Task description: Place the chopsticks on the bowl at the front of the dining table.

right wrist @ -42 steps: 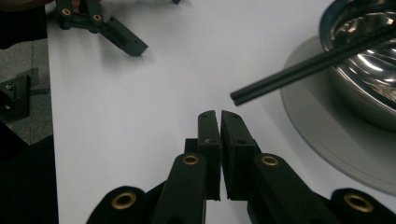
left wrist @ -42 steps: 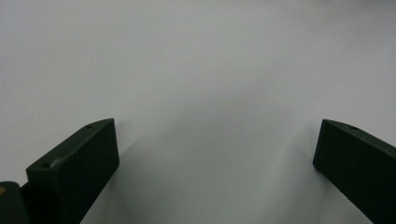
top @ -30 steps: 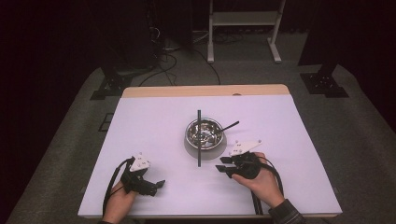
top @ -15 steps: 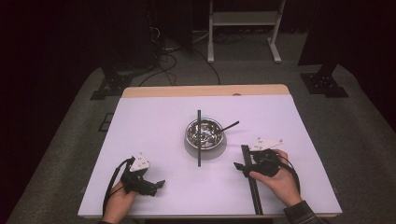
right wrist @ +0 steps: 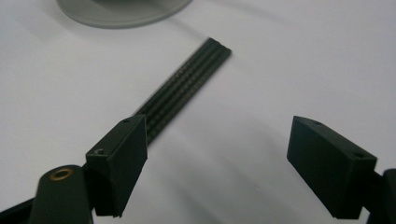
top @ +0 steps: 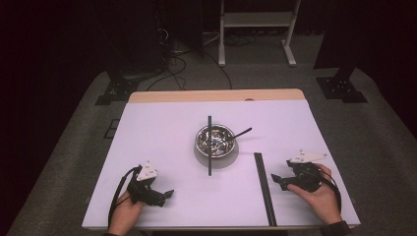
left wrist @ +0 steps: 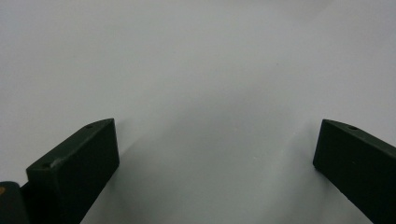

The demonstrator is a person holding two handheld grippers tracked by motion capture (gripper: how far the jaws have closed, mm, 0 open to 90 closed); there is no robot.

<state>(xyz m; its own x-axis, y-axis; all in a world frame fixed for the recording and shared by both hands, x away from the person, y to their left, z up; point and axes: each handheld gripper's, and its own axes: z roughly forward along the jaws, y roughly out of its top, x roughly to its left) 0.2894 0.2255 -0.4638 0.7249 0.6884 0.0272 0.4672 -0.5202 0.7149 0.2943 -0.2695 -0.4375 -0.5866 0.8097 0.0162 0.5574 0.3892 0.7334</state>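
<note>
Your right tool (top: pixel 277 180), jaws just opened wide and empty, sits just right of the black strip (top: pixel 263 187) lying flat right of the bowl (top: pixel 216 139), so a careless sweep could knock that strip off the table (top: pixel 162 132) edge.

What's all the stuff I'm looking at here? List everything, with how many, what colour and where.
Bowl: one, shiny metal, middle of the table, a dark utensil handle sticking out to its right.
Thin stick: one, black, lying across the bowl's rim, pointing away from the person.
Ridged strip: one, black, flat on the table right of the bowl.
Table: one, white top, wooden far edge.
Stand: one, white, on the floor behind the table.
Left claw: black, jaws open, nothing between them.
Right claw: black, jaws just opened, beside the ridged strip.
</note>
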